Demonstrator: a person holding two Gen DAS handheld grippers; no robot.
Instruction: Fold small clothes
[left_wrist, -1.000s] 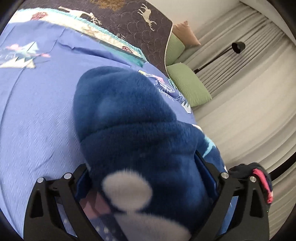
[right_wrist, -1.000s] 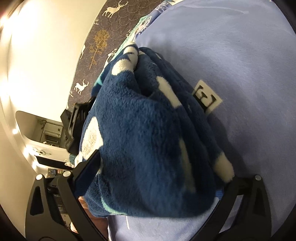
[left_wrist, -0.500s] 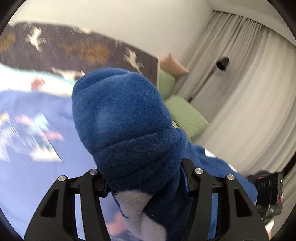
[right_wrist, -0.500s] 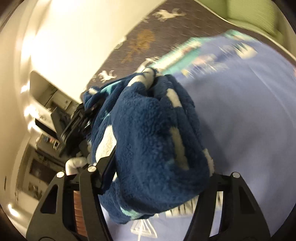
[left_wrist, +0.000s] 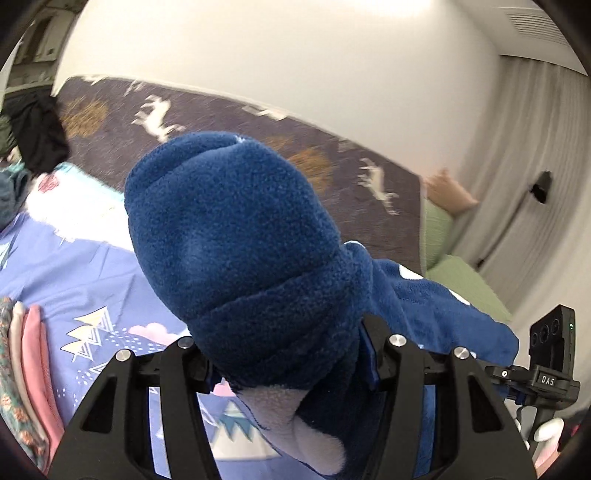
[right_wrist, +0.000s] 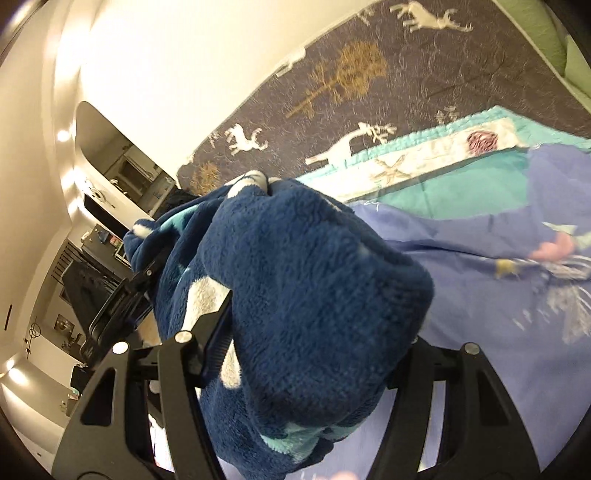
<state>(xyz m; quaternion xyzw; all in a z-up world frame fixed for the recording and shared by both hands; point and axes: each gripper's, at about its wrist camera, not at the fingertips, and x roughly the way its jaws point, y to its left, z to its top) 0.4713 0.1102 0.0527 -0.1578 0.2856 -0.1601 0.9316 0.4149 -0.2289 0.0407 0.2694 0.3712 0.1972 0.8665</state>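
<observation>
A dark blue fleece garment (left_wrist: 236, 236) with white and teal patches is bunched up and lifted off the bed. My left gripper (left_wrist: 288, 365) is shut on one folded end of it. My right gripper (right_wrist: 306, 354) is shut on another end of the fleece (right_wrist: 314, 288). The fabric hides both pairs of fingertips. The right gripper's body shows at the lower right of the left wrist view (left_wrist: 546, 362), and the left gripper shows behind the fleece in the right wrist view (right_wrist: 122, 299).
The bed has a lilac printed sheet (left_wrist: 74, 280) and a dark deer-print blanket (left_wrist: 332, 162) at its head. Folded pink and floral clothes (left_wrist: 26, 369) lie at the left. Green pillows (left_wrist: 465, 273) and curtains stand at the right. A black garment (left_wrist: 37, 140) hangs far left.
Both grippers have risen with the fleece, from close over the sheet to well above the bed. The jaws have drawn closer together on the fabric.
</observation>
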